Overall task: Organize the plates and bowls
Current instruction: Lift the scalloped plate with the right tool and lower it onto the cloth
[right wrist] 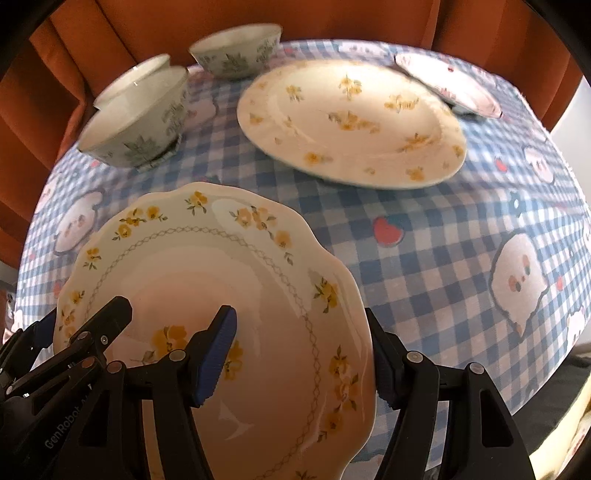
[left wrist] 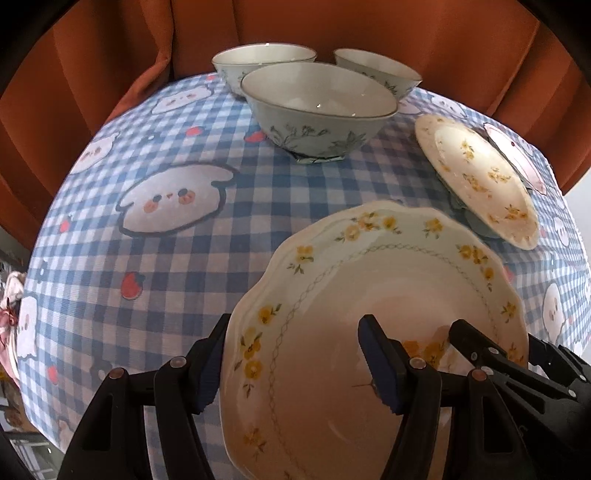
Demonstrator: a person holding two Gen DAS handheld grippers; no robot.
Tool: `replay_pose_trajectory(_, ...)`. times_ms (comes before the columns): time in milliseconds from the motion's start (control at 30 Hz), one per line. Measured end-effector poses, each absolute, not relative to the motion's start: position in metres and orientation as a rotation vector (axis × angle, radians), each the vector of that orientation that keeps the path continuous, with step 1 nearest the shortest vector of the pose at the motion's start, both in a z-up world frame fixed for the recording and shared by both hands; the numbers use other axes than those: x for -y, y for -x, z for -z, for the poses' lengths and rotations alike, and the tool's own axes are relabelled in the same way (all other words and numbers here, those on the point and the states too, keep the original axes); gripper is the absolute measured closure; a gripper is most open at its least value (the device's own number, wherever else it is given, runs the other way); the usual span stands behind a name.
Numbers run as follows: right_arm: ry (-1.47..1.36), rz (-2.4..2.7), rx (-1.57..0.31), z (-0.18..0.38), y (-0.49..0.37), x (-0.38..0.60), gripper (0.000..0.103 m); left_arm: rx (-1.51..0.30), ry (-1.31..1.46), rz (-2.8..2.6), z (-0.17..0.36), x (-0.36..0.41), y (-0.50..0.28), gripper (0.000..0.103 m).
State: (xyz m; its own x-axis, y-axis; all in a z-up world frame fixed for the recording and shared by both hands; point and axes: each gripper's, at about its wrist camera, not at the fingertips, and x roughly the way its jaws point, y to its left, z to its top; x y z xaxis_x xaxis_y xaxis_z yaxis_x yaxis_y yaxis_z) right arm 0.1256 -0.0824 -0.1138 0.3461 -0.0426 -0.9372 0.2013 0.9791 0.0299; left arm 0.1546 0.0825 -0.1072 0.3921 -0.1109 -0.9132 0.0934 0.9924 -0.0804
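Note:
A scalloped cream plate (left wrist: 369, 266) (right wrist: 207, 266) with yellow flowers is carried between both grippers, just above the checked tablecloth (left wrist: 166, 277) (right wrist: 443, 258). My left gripper (left wrist: 295, 328) grips its left rim, one finger outside the rim and one on the inner face. My right gripper (right wrist: 299, 315) grips the right rim the same way. Three pale green leaf-print bowls (left wrist: 317, 110) (right wrist: 136, 122) stand at the far side. A round flower-print plate (left wrist: 476, 177) (right wrist: 351, 118) lies to the right, beyond the held plate.
A smaller plate (left wrist: 517, 155) (right wrist: 447, 81) with a pink print lies behind the round plate, near the table's far right edge. An orange curtain (left wrist: 332, 26) hangs close behind the table. The cloth drops away at the left and right edges.

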Motion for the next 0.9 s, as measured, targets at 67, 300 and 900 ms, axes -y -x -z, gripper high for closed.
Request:
replay_pose_trajectory(67, -0.132, 0.161, -1.203, 0.114, -0.128, 0.08, 0.032, -1.153, -0.014, 0.102, 0.109, -0.079, -0.156, 0.036)
replay_pose_trajectory(300, -0.114, 0.152, -1.199, 0.115, -0.132, 0.077, 0.032, -1.141, -0.034, 0.068, 0.112, -0.076, -0.155, 0.034)
replay_pose_trajectory(900, -0.111, 0.096, -1.175, 0.083, -0.114, 0.085, 0.022, -1.15, 0.034, 0.086, 0.079, -0.081, -0.142, 0.024)
